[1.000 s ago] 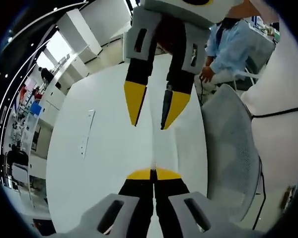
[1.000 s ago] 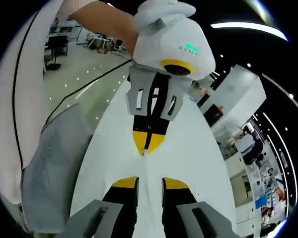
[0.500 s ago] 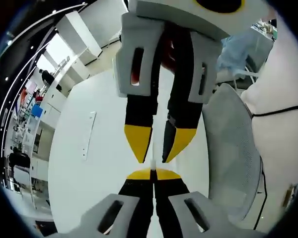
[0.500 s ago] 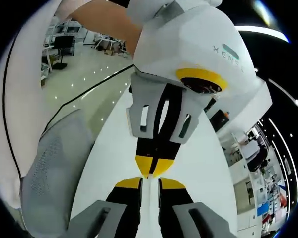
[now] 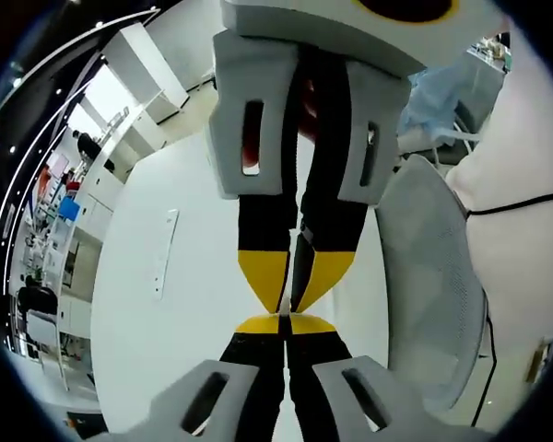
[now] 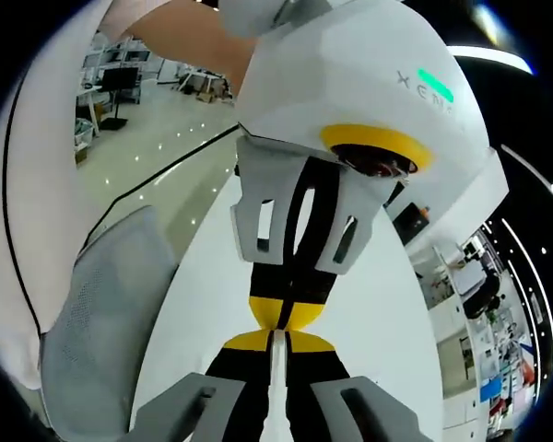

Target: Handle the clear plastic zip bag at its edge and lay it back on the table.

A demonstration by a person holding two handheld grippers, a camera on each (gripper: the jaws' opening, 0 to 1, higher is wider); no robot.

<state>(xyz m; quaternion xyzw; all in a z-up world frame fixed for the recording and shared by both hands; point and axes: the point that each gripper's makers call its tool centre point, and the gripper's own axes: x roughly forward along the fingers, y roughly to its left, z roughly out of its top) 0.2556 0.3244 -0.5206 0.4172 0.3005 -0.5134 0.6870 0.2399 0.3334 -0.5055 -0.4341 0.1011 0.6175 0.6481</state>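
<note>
A: Clear plastic is hard to spot here. Where is the clear plastic zip bag [image 6: 276, 343]?

B: At lower centre of the right gripper view, a thin pale edge stands upright between the yellow tips of the right hand-held gripper [image 6: 276, 343]. In the left gripper view a similar sliver sits at the tips of the left hand-held gripper [image 5: 283, 324], low in the frame. The rest of the bag I cannot make out against the white desk [image 5: 194, 276].

A: What has just changed?

B: The two have come together. A second ago they were well apart; now they meet tip to tip, and the other gripper looms much larger in the upper half of each view. The right one's jaws, earlier parted with a clear gap, have drawn together onto that edge.

A: And the left?

B: Pressed shut as before, with the sliver in its seam, so I judge it pinches the bag too.

A: What does that mean for the task?

B: Both seem to hold the same edge at nearly one spot, above the desk. The handling looks under way; laying the bag back down is not yet done.
</note>
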